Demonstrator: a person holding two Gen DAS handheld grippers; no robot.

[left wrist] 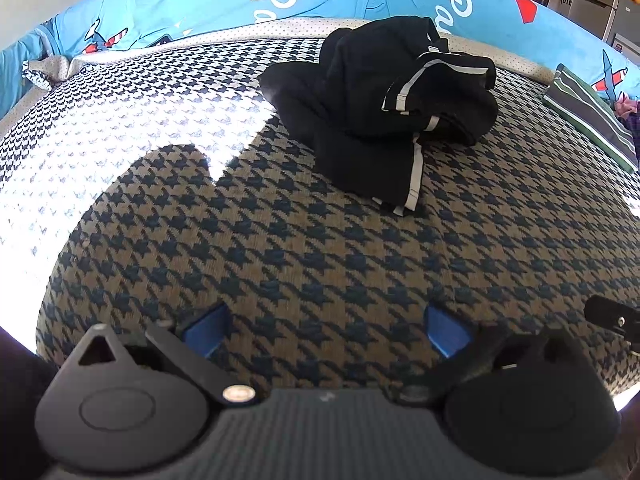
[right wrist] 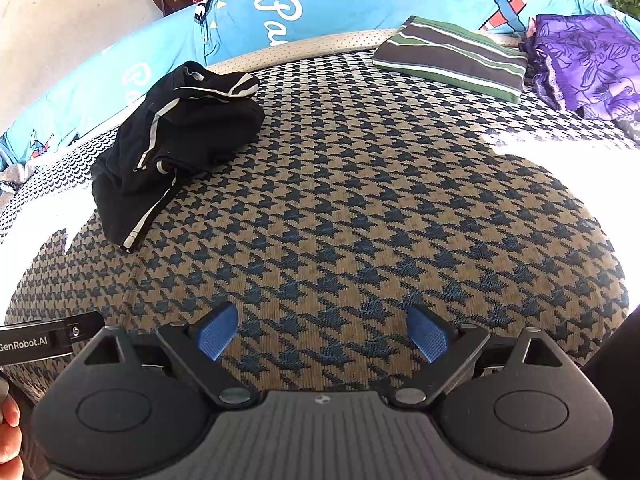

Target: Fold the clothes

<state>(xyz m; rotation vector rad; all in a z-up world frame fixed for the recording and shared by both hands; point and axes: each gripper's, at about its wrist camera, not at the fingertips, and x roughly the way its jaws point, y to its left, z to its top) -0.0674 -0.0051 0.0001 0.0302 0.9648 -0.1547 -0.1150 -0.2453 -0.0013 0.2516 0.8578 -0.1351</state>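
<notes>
A crumpled black garment (left wrist: 380, 108) with white stripes lies on the houndstooth bedspread (left wrist: 280, 248), ahead and a little right in the left wrist view. In the right wrist view the same black garment (right wrist: 172, 144) sits far left. My left gripper (left wrist: 326, 330) hovers over bare bedspread, blue pads wide apart, nothing between them. My right gripper (right wrist: 322, 338) is likewise open over bare bedspread (right wrist: 360, 220), well short of the garment. Part of the left gripper's body (right wrist: 44, 340) shows at the left edge of the right wrist view.
A folded striped garment (right wrist: 452, 56) lies at the back right, beside a purple floral cloth (right wrist: 588, 64). A blue printed bolster (right wrist: 280, 8) runs along the far edge of the bed. Bright sunlight washes out patches of bedspread left and right. A person's fingers (right wrist: 8, 428) show at lower left.
</notes>
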